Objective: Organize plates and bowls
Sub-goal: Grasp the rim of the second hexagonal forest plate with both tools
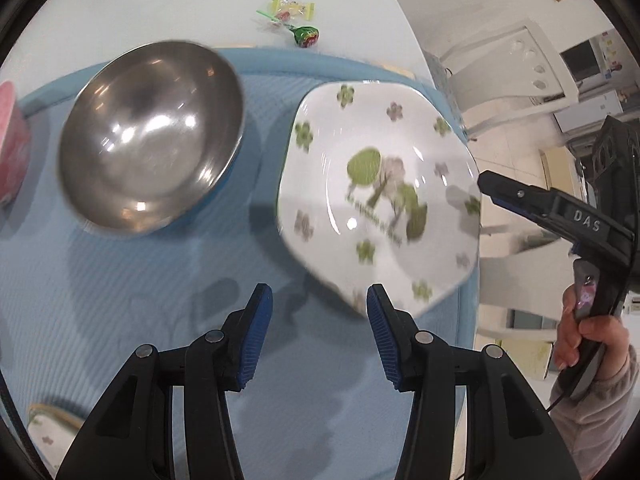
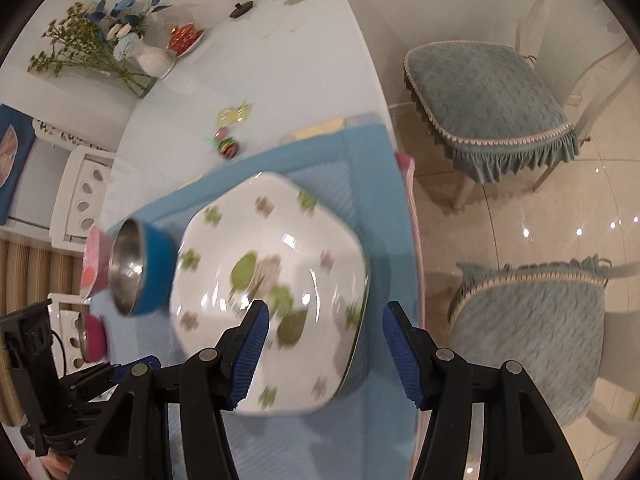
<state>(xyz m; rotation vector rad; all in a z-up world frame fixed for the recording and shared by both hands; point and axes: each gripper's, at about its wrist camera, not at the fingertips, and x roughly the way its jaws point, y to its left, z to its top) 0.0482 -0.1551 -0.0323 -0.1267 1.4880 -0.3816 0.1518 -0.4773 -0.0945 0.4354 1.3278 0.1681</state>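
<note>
Apparently early: flowered plate [image 1: 380, 196] and steel bowl [image 1: 152, 136] lie apart on the blue mat [image 1: 160, 300], unstacked; left hand-held gripper [image 1: 320, 332] and right hand-held gripper [image 2: 324, 352] both spread, empty.

There is one white plate with green flowers [image 1: 380, 196], one shiny metal bowl with a blue outside [image 1: 152, 136], one pink bowl [image 2: 94, 338], one pink cup [image 1: 10, 144], two blue chairs [image 2: 486, 108], and one vase of flowers [image 2: 154, 60].

I see a white table [image 2: 280, 72] carrying a blue mat [image 1: 160, 320]. Sweets [image 1: 294, 20] and a vase [image 2: 154, 60] sit directly on the table.
</note>
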